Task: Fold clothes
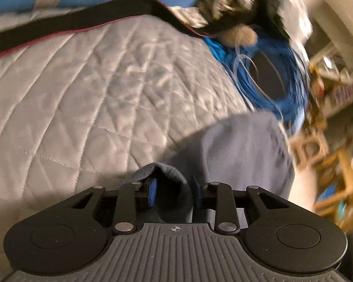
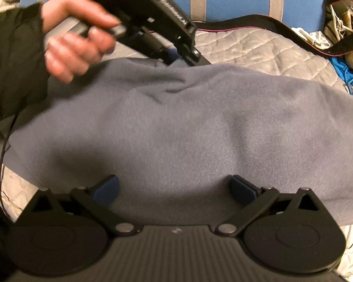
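Here the left gripper [image 1: 174, 191] pinches soft grey fleece [image 2: 176, 129]; the right gripper [image 2: 175, 189] gapes wide.

Matt fleece garment [image 2: 176, 122], quilted bedspread [image 1: 82, 94]

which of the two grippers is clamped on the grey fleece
The left gripper: its blue pads pinch a fold of the grey fleece garment. The right gripper is open above it.

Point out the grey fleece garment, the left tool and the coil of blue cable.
grey fleece garment [image 2: 176, 129]: right wrist view, middle of cloth.
left tool [image 1: 174, 191]: left wrist view, between its fingertips.
coil of blue cable [image 1: 291, 98]: left wrist view, coil's right side.
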A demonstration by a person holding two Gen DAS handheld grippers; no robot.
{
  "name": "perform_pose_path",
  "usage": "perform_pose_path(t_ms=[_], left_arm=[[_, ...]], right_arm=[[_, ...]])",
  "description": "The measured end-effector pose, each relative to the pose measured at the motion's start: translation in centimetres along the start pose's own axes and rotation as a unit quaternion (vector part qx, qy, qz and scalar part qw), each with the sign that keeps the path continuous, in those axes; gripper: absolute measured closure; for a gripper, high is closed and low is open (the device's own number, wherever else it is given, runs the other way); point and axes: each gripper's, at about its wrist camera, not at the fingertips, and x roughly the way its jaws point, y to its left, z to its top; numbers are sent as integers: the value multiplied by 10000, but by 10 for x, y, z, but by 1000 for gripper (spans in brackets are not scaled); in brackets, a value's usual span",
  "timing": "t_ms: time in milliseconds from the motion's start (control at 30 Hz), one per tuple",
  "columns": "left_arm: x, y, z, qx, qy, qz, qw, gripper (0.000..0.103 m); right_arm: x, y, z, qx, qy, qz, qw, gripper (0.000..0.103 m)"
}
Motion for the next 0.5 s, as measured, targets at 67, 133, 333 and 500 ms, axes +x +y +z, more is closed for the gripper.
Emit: perform_pose_path(t_ms=[67, 133, 333, 500], left_arm=[[-3, 5, 7, -138, -128, -1, 9998, 98], [-6, 9, 13, -208, -212, -30, 9996, 99], [-11, 24, 26, -362, -254, -251, 9987, 99], [1, 36, 27, -524, -136, -275, 9982, 99]], right_arm=[[2, 1, 0, -30, 12, -54, 10000, 0], [3, 2, -1, -1, 7, -98, 10000, 0], [1, 5, -7, 69, -121, -232, 9996, 1], [-3, 5, -16, 186, -211, -331, 9991, 1]])
